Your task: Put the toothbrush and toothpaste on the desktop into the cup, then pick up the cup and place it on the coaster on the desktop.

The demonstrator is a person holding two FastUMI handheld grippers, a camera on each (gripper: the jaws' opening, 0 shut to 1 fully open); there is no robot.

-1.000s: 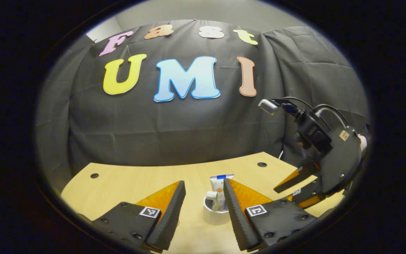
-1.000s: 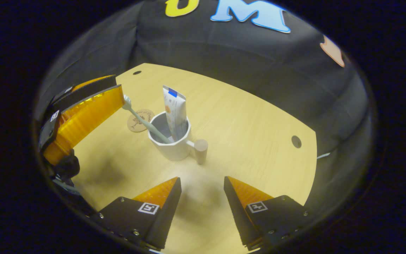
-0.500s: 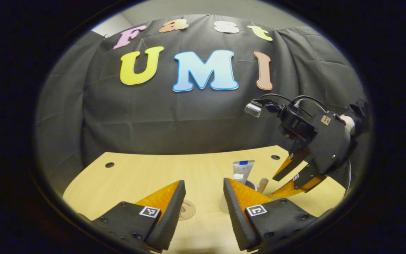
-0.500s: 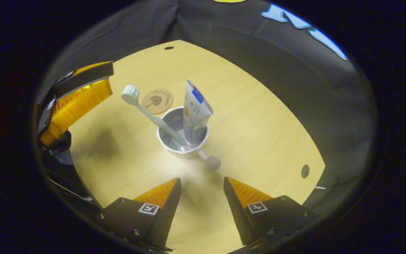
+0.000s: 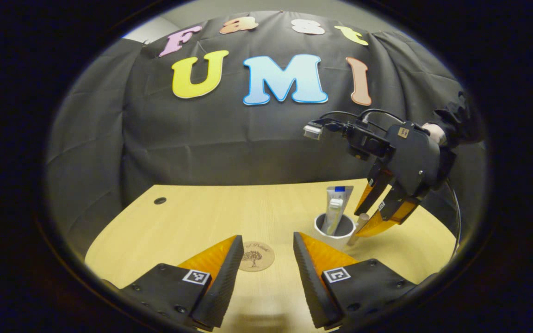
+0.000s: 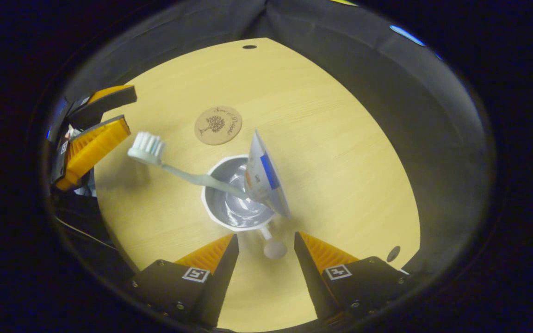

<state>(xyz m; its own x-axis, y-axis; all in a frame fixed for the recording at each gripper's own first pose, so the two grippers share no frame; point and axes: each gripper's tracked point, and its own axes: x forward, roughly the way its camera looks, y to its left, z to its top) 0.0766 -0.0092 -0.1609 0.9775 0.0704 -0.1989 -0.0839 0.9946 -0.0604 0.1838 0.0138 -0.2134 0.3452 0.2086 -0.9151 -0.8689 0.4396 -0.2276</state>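
Loading is done: brush (image 6: 188,175) and paste (image 6: 266,180) stand in the cup (image 6: 236,222), frame centre. Right gripper (image 6: 263,249) (jaws spread, empty) straddles the handle (image 6: 275,249); next, close, lift, carry to coaster (image 6: 218,125). Left gripper (image 5: 266,259) hangs spread, empty.

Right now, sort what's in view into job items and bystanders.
Job: cup holding toothbrush and toothpaste; coaster; right gripper, open at the cup's handle.
Bystanders: desktop, its holes, left gripper.

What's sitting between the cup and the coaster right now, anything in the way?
Nothing visible. Bare desktop lies between the cup and the coaster. The right gripper hangs open above the cup's handle.
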